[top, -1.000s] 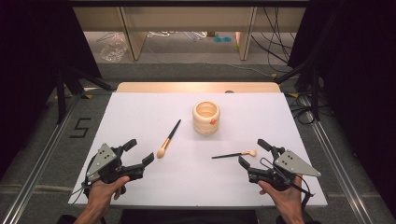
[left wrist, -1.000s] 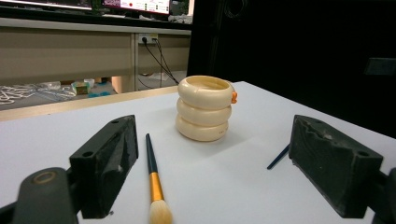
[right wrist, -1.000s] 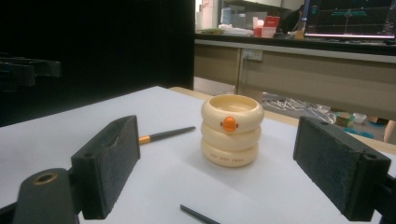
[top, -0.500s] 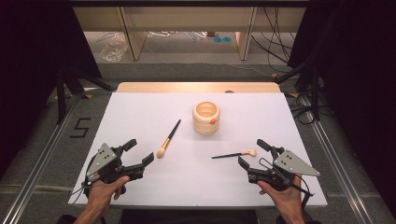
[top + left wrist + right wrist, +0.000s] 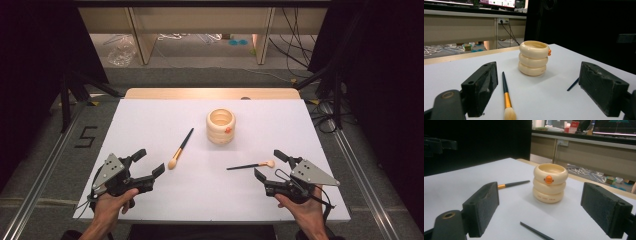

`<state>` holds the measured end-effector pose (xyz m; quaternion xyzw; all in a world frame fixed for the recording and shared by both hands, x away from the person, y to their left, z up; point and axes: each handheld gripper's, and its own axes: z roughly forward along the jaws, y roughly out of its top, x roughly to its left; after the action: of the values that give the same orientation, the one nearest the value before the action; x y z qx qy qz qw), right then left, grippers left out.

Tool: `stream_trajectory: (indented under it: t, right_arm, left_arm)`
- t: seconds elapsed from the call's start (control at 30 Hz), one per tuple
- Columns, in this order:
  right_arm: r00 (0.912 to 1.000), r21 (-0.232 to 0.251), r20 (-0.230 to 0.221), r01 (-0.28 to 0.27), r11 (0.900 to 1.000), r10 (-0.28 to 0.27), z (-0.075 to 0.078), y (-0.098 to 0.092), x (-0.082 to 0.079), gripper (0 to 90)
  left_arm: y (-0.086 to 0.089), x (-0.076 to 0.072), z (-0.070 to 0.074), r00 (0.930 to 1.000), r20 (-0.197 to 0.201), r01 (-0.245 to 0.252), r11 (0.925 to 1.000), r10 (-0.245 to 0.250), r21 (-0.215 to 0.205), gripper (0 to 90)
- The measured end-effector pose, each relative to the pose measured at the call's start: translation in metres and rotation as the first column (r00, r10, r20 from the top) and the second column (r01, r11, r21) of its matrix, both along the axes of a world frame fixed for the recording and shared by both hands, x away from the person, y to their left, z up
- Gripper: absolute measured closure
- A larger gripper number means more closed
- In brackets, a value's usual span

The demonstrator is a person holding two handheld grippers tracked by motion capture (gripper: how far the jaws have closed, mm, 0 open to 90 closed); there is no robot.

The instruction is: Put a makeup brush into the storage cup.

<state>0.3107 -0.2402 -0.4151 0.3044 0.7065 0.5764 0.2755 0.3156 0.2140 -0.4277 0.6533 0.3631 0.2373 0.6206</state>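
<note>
White tabletop (image 5: pixel 150 120) carries three things between two people-held tools. A cream ribbed holder (image 5: pixel 221 126), stacked like three rings with a small orange tab on its side, stands upright toward the far middle. Left of it and a little nearer lies a large brush (image 5: pixel 180 149) with a dark handle, a gold ferrule and a pale tuft, its tuft pointing toward the near left. Right of centre and nearer lies a small brush (image 5: pixel 250 165), thin and dark-handled, its pale tip pointing right.

At the near left, the left gripper (image 5: pixel 148 167) sits low over the tabletop in a hand (image 5: pixel 113 202), jaws wide apart and holding nothing; the large brush's tuft lies just beside them, apart from both. At the near right, the right gripper (image 5: pixel 266 165) is held by the other hand (image 5: pixel 302 205), jaws likewise spread and empty, with the small brush's tip lying between them or just beside; I cannot tell whether anything touches.
</note>
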Motion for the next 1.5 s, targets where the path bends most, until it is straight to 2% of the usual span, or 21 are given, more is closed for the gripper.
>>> stream_trajectory:
  t: [0.03, 0.07, 0.1, 0.13, 0.2, 0.37, 0.43, 0.47, 0.5, 0.63, 0.67, 0.77, 0.8, 0.87, 1.03, 1.07, 1.17, 1.4, 1.43, 1.5]
  right_arm:
    - [1.0000, -0.018, 0.003, -0.007, 1.000, 0.007, 0.000, 0.000, 0.001, 16.4]
    - [0.9997, -0.019, -0.019, -0.016, 1.000, 0.016, 0.000, 0.000, 0.000, 16.5]
    - [0.9999, -0.023, -0.009, -0.006, 1.000, 0.006, 0.000, 0.001, 0.000, 16.6]
    - [0.9997, -0.034, -0.017, -0.019, 0.999, 0.018, 0.000, 0.001, 0.000, 16.9]
    - [0.9995, -0.044, 0.007, -0.029, 0.999, 0.030, 0.000, 0.001, 0.003, 17.7]
    - [0.9978, -0.121, -0.016, -0.066, 0.990, 0.065, 0.002, 0.000, 0.010, 20.7]
    - [0.9972, -0.180, -0.023, -0.074, 0.981, 0.071, 0.004, 0.000, 0.013, 21.7]
    - [0.9970, -0.229, -0.020, -0.077, 0.970, 0.075, 0.005, -0.001, 0.014, 21.7]
    - [0.9963, -0.253, -0.028, -0.086, 0.964, 0.082, 0.006, 0.000, 0.016, 22.3]
    - [0.9908, -0.293, -0.064, -0.133, 0.947, 0.120, 0.009, 0.001, 0.021, 24.4]
    - [0.9908, -0.293, -0.064, -0.133, 0.947, 0.120, 0.009, 0.001, 0.021, 24.4]
    - [0.9852, -0.324, -0.101, -0.164, 0.932, 0.139, 0.009, 0.003, 0.027, 24.4]
    - [0.9852, -0.324, -0.101, -0.164, 0.932, 0.139, 0.009, 0.003, 0.027, 24.4]
    - [0.9815, -0.348, -0.130, -0.178, 0.921, 0.141, 0.009, 0.002, 0.030, 24.4]
    - [0.9740, -0.369, -0.172, -0.202, 0.907, 0.147, 0.011, 0.002, 0.037, 24.6]
    - [0.9713, -0.382, -0.183, -0.213, 0.900, 0.152, 0.011, 0.001, 0.039, 24.9]
    - [0.9635, -0.400, -0.223, -0.229, 0.887, 0.148, 0.011, 0.002, 0.046, 25.1]
    - [0.9418, -0.452, -0.286, -0.295, 0.842, 0.177, 0.013, 0.004, 0.066, 26.0]
    - [0.9392, -0.457, -0.295, -0.300, 0.837, 0.176, 0.014, 0.004, 0.068, 26.0]
    - [0.9382, -0.457, -0.298, -0.302, 0.837, 0.175, 0.014, 0.004, 0.070, 26.0]
  left_arm:
    - [0.000, 0.000, 0.000, 1.0000, 0.000, 0.000, 1.0000, 0.000, -0.001, 15.8]
    - [0.000, 0.000, 0.000, 1.0000, 0.001, 0.000, 1.0000, 0.000, 0.000, 15.8]
    - [0.000, 0.000, 0.000, 1.0000, 0.000, 0.001, 1.0000, -0.001, 0.000, 15.8]
    - [0.000, 0.000, 0.000, 1.0000, 0.001, 0.001, 1.0000, -0.001, 0.001, 15.8]
    - [0.000, 0.000, 0.000, 1.0000, 0.001, 0.001, 1.0000, -0.001, 0.001, 15.8]
    - [0.000, 0.000, 0.000, 1.0000, -0.001, 0.000, 1.0000, 0.000, 0.000, 15.8]
    - [0.000, 0.001, 0.000, 1.0000, 0.000, 0.002, 1.0000, -0.002, -0.001, 15.8]
    - [0.000, 0.001, 0.000, 1.0000, -0.002, 0.001, 1.0000, -0.001, -0.001, 15.8]
    - [0.000, 0.001, 0.000, 1.0000, -0.002, 0.001, 1.0000, -0.001, -0.001, 15.8]
    - [0.000, 0.001, 0.000, 1.0000, -0.004, -0.002, 1.0000, 0.002, -0.002, 15.8]
    - [0.000, 0.001, 0.000, 1.0000, -0.004, -0.002, 1.0000, 0.002, -0.002, 15.8]
    - [0.000, 0.000, 0.000, 1.0000, -0.004, -0.002, 1.0000, 0.002, -0.002, 15.8]
    - [0.000, 0.000, 0.000, 1.0000, -0.004, -0.002, 1.0000, 0.002, -0.002, 15.8]
    - [0.000, 0.001, 0.000, 1.0000, -0.004, -0.002, 1.0000, 0.002, -0.003, 15.8]
    - [0.000, 0.001, 0.000, 1.0000, -0.002, 0.000, 1.0000, 0.000, -0.002, 15.8]
    - [0.000, 0.001, 0.000, 1.0000, -0.003, 0.000, 1.0000, 0.000, -0.001, 15.8]
    - [0.000, 0.001, 0.000, 1.0000, -0.004, -0.001, 1.0000, 0.001, -0.003, 15.8]
    - [0.000, 0.001, 0.000, 1.0000, -0.007, -0.003, 1.0000, 0.003, -0.001, 15.8]
    - [0.000, 0.001, 0.000, 1.0000, -0.007, -0.003, 1.0000, 0.003, -0.002, 15.8]
    - [0.000, 0.001, 0.000, 1.0000, -0.007, -0.003, 1.0000, 0.003, -0.002, 15.8]
